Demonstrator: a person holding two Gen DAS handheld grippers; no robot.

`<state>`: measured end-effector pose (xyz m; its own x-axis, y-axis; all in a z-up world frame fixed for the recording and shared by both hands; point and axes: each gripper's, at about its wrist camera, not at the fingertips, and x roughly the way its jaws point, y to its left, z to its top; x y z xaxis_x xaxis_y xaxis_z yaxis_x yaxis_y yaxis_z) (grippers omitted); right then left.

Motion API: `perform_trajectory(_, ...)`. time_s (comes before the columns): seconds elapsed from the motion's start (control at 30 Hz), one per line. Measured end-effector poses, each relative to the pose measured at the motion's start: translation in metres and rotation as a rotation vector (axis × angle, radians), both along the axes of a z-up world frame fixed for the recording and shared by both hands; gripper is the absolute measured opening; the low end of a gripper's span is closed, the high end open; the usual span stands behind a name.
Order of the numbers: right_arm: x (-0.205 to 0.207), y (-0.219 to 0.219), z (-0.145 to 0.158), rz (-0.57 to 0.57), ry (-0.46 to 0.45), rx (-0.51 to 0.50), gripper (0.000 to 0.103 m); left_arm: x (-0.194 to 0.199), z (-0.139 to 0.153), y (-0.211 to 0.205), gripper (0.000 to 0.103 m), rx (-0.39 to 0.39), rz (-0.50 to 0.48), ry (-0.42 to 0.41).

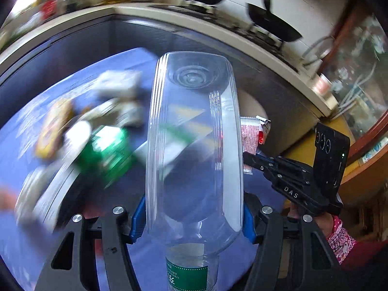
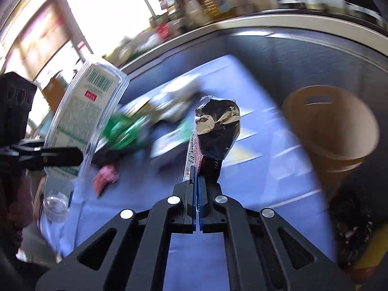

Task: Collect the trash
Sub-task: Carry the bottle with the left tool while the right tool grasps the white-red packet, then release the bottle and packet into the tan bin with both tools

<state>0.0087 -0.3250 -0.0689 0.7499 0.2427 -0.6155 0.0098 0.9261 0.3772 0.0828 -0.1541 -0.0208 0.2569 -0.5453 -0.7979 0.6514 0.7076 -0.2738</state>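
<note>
A clear plastic bottle [image 1: 194, 145] sits between the left gripper's [image 1: 194, 220] jaws, above a blue cloth-covered table [image 2: 266, 169]. A crinkled foil snack wrapper [image 2: 215, 131] stands pinched in the right gripper [image 2: 198, 194]. A brown paper bin [image 2: 332, 131] stands right of it, with scattered litter [image 2: 145, 126] on the table to its left.

Two black woks [image 1: 272, 23] on the stove along a pale counter [image 1: 135, 8]; blue cloth [image 2: 254, 169] over the tabletop; bright window [image 2: 104, 12]; blurred shelf clutter [image 2: 208, 0]

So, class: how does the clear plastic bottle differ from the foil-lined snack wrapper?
The clear plastic bottle is rigid and see-through; the foil-lined snack wrapper is crumpled and opaque. The bottle spreads the left gripper wide; the wrapper sits pinched in the almost fully closed right gripper. Both are held off the table.
</note>
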Motion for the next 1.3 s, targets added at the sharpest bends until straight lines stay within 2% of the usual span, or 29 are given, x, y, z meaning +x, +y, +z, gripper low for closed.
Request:
perform_trajectory(0.13,0.017,-0.086,-0.01,-0.171,0.045,-0.021,0.001,0.05,-0.014,-0.103,0.063,-0.03,-0.11,0.073)
perform_trajectory(0.23,0.029,-0.129,-0.024,-0.234,0.096,-0.01,0.001,0.083,-0.034,-0.168,0.063,-0.018,-0.151,0.154)
perform_trajectory(0.33,0.038,-0.153,-0.04,-0.257,0.125,0.014,0.002,0.1,-0.057,-0.209,0.063,0.031,-0.177,0.209)
perform_trajectory(0.5,0.053,-0.164,-0.06,-0.264,0.152,0.029,0.006,0.107,-0.085,-0.245,0.063,0.148,-0.209,0.231)
perform_trajectory(0.53,0.057,-0.168,-0.061,-0.267,0.156,0.034,0.019,0.108,-0.088,-0.249,0.067,0.169,-0.207,0.226)
perform_trajectory(0.57,0.057,-0.169,-0.062,-0.285,0.152,0.034,0.042,0.108,-0.09,-0.252,0.078,0.188,-0.202,0.212)
perform_trajectory(0.6,0.057,-0.171,-0.065,-0.302,0.139,0.028,0.052,0.108,-0.09,-0.255,0.083,0.199,-0.193,0.197)
perform_trajectory(0.63,0.053,-0.17,-0.063,-0.32,0.122,0.018,0.058,0.108,-0.088,-0.256,0.088,0.202,-0.181,0.174)
perform_trajectory(0.7,0.048,-0.169,-0.059,-0.339,0.1,0.007,0.057,0.107,-0.08,-0.255,0.088,0.19,-0.163,0.143)
perform_trajectory(0.77,0.038,-0.167,-0.049,-0.364,0.057,0.014,0.057,0.105,-0.064,-0.243,0.082,0.152,-0.132,0.111)
perform_trajectory(0.83,0.024,-0.159,-0.033,-0.385,-0.01,0.008,0.057,0.094,-0.039,-0.222,0.08,0.076,-0.1,0.049)
perform_trajectory(0.93,0.012,-0.145,-0.011,-0.377,-0.093,0.003,0.057,0.06,-0.007,-0.168,0.08,-0.061,-0.075,-0.02)
perform_trajectory(1.03,0.021,-0.124,0.0,-0.299,-0.099,0.057,0.058,0.022,0.01,-0.101,0.081,-0.153,-0.083,-0.069)
perform_trajectory(1.17,0.043,-0.077,0.003,-0.14,-0.078,0.147,0.057,-0.009,0.016,-0.004,0.081,-0.167,-0.004,-0.095)
perform_trajectory(1.3,0.075,-0.013,-0.008,0.067,-0.018,0.269,0.049,-0.014,0.011,0.097,0.082,-0.125,0.205,-0.074)
